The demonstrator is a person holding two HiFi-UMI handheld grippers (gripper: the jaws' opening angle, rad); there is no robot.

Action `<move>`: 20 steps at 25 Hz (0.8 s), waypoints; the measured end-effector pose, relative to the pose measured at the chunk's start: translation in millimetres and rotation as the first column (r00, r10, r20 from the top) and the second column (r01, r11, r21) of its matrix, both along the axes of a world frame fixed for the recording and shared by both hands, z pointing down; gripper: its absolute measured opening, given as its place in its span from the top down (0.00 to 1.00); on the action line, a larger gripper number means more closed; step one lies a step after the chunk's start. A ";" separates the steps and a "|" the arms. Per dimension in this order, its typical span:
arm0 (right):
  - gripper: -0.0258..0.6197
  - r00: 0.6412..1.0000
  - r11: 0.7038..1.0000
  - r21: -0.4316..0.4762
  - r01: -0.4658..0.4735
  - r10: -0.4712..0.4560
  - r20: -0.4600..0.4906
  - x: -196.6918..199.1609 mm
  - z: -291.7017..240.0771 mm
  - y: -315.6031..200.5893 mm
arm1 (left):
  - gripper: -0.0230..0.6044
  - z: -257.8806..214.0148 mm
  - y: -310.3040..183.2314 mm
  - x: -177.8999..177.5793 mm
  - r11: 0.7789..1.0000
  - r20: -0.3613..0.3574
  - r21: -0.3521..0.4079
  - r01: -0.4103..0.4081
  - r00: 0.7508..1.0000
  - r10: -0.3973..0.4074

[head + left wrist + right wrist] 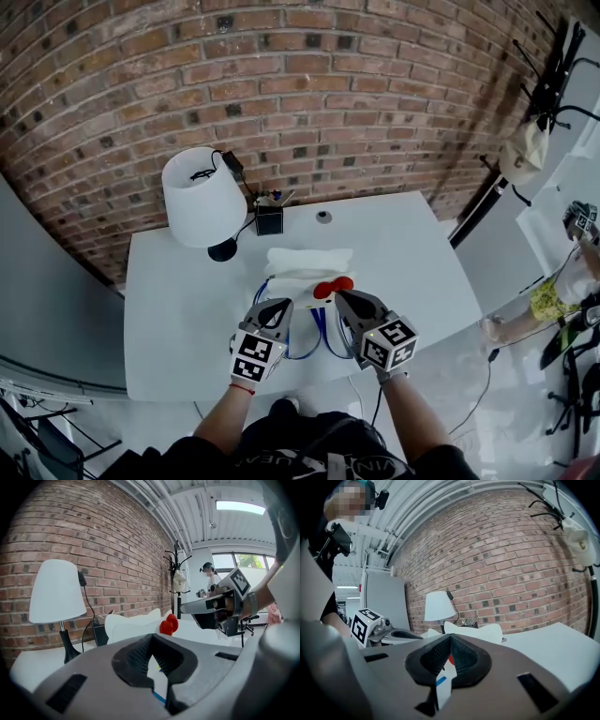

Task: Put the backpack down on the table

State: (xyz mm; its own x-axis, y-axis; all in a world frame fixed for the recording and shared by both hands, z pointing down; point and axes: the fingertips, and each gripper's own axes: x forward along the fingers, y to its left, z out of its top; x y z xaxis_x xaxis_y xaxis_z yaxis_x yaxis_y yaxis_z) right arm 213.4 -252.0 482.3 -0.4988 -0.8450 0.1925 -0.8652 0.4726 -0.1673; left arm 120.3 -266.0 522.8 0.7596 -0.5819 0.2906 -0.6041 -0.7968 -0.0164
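A white backpack (305, 262) with a red bow (333, 286) lies on the white table (178, 309), its blue straps (306, 349) looping toward the near edge. My left gripper (284, 304) sits at the pack's near left corner and my right gripper (339, 294) just beside the bow. Both point almost level at the pack. In the left gripper view the jaws (151, 637) meet at their tips, with the pack (133, 625) and bow (168, 624) beyond. The right gripper (450, 637) is also shut, and a white and blue strip shows through the gap below its tips.
A white table lamp (200, 197) stands at the back left, its cable running to a small black box (269, 219). A small round thing (323, 217) lies behind the pack. A coat rack (553, 75) stands off the table's right, where another person sits.
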 end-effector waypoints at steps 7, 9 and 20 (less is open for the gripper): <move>0.96 0.996 0.996 -0.002 0.086 -0.086 0.014 -10.4 -4.6 18.2 | 0.96 -10.6 19.2 16.9 0.998 -0.019 -0.019 0.059 0.998 -0.059; 0.96 0.994 0.994 -0.006 0.111 -0.110 0.019 -10.2 -3.6 26.7 | 0.96 -8.7 27.1 18.7 0.996 -0.018 -0.025 0.083 0.996 -0.084; 0.96 0.987 0.989 -0.010 0.149 -0.148 0.061 11.2 -3.6 65.6 | 0.96 -11.6 74.0 28.9 0.981 -0.046 -0.059 0.184 0.981 -0.187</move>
